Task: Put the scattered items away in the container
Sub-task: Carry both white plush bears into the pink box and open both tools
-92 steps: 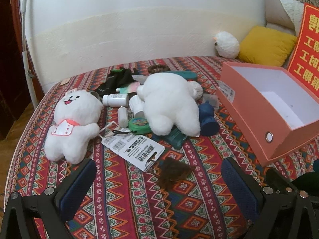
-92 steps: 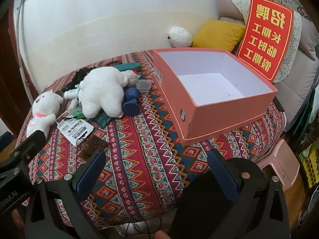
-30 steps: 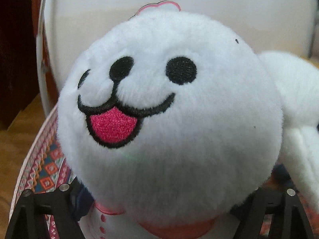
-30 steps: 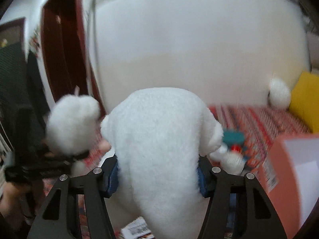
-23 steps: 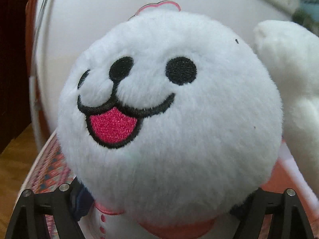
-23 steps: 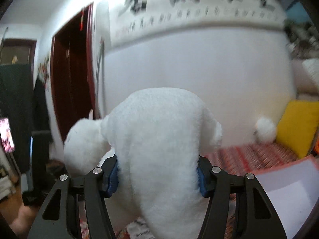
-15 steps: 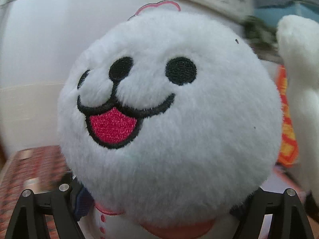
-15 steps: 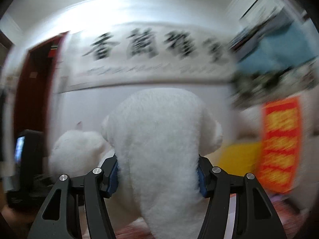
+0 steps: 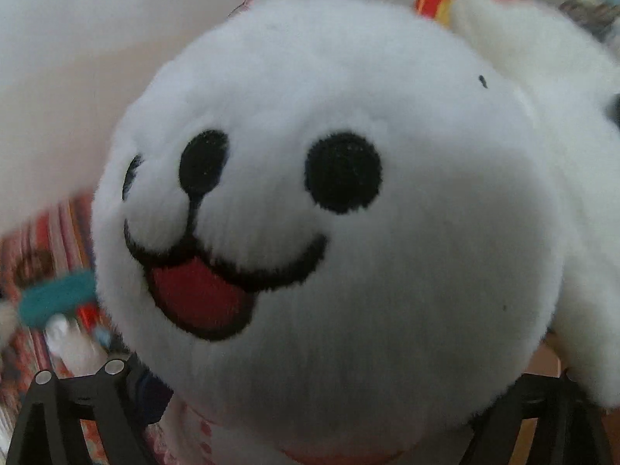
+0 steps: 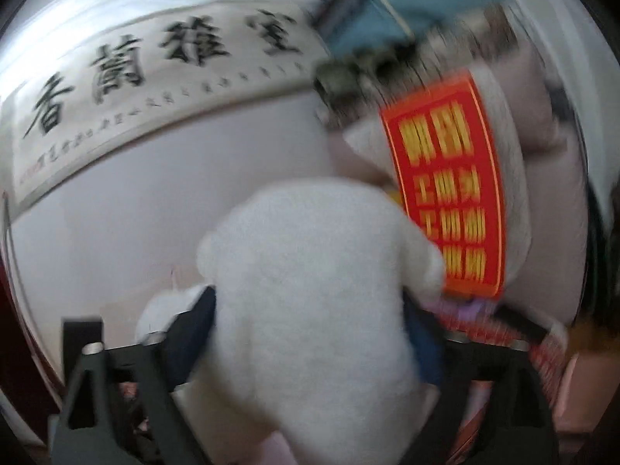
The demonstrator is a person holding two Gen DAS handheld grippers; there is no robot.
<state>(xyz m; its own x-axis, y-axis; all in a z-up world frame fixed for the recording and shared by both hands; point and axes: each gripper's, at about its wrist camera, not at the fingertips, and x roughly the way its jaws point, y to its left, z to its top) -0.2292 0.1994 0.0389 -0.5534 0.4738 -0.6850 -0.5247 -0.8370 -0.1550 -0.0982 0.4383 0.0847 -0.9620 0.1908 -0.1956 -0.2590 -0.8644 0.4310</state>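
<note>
The left tongs [image 9: 310, 418] pinched a round-headed white plush toy with black eyes and a red tongue [image 9: 317, 209], held aloft and filling the view. The right tongs [image 10: 310, 333] clamped a second, plain white plush toy [image 10: 314, 290], raised before a red banner with yellow characters [image 10: 445, 193].

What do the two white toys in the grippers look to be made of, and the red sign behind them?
Smiling toy: soft white plush, judging by its fuzzy pile; the eyes, mouth and red tongue look embroidered. Second toy: the same kind of white fleecy plush, bulging between the right gripper's pads, though blurred. Red sign: flat, smooth, printed in yellow, probably paper or plastic; blur leaves that open.
</note>
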